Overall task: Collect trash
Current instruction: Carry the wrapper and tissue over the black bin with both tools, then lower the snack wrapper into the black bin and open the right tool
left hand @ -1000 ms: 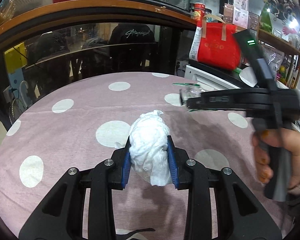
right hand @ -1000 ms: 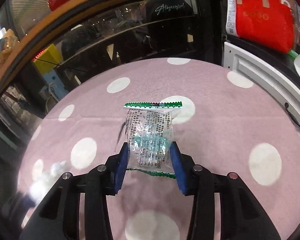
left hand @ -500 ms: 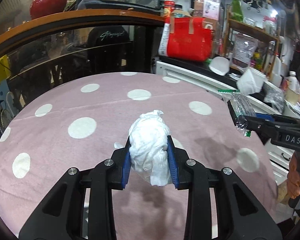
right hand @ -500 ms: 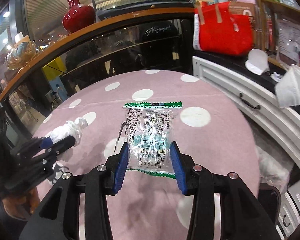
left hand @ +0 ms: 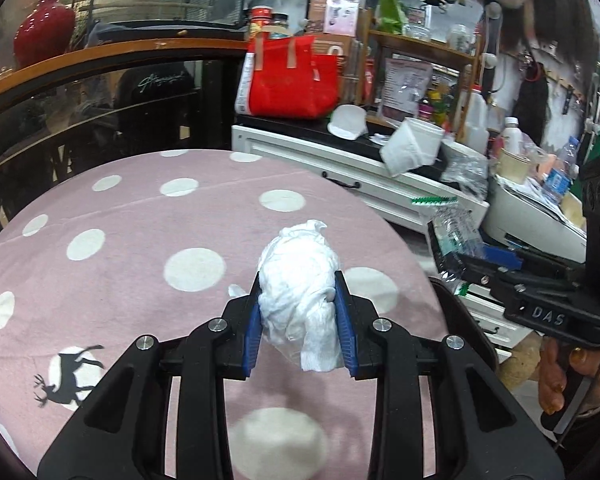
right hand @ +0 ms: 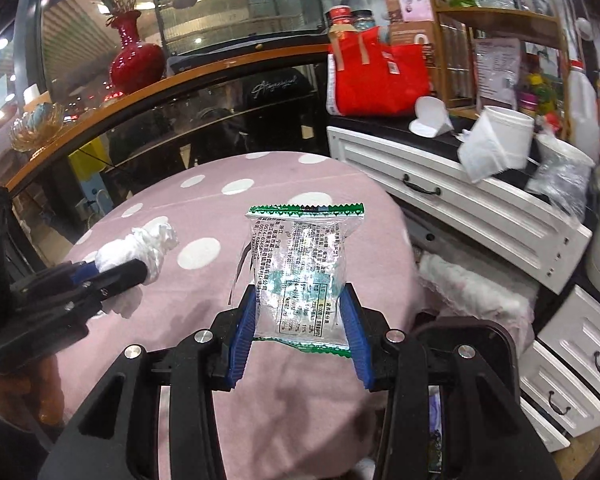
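Both pieces of trash are already off the table (left hand: 120, 240) and carried in the air. The left gripper (left hand: 300, 320) is clamped on a crumpled white tissue (left hand: 298, 276), whose long axis runs forward along the fingers and sticks out past the tips. The right gripper (right hand: 298, 334) is clamped on the lower part of a clear snack wrapper (right hand: 302, 264) that stands upright, its green zigzag seam topmost. In the right wrist view a dark rim (right hand: 466, 332) shows just right of and below the jaws, beyond the table edge; it may be a bin, though I cannot tell. If so, the right gripper is nearer and the wrapper would likely go in first, the tissue crossing over after it.
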Tool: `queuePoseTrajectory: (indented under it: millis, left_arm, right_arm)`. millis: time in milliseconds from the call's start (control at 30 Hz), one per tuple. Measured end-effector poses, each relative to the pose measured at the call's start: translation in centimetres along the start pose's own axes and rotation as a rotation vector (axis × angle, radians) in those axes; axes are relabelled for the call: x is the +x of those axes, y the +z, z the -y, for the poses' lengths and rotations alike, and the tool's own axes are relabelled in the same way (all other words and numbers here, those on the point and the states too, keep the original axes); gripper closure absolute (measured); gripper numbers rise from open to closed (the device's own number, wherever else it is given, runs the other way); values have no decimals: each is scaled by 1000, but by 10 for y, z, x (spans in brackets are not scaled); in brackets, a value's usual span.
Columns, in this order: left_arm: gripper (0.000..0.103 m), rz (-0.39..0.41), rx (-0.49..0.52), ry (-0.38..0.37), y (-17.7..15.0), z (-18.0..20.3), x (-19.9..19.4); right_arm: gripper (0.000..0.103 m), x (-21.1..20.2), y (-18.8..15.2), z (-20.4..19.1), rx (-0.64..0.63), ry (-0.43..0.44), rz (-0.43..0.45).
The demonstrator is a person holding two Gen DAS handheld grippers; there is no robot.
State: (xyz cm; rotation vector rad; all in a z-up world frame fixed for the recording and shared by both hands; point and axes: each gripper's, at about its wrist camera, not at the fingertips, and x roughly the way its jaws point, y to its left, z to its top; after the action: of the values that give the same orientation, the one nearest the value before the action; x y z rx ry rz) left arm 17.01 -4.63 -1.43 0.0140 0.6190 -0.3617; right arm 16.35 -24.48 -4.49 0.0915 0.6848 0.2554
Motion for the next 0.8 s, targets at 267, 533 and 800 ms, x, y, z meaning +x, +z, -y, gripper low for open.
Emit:
queuePoseTrajectory:
  millis: [267,533,800]
  left_arm:
    - [70,-9,56,-88,-6,61,2]
    - [70,-38,99,-164,-14,107,15]
    - [70,-93,156,-224,-24,148,37]
  right_arm:
    - [62,-23,-31,43,86,-66,-10]
    - [62,-36,-60,83,154,-158,-40]
    - [61,-10,-94,130,251,-227,-165]
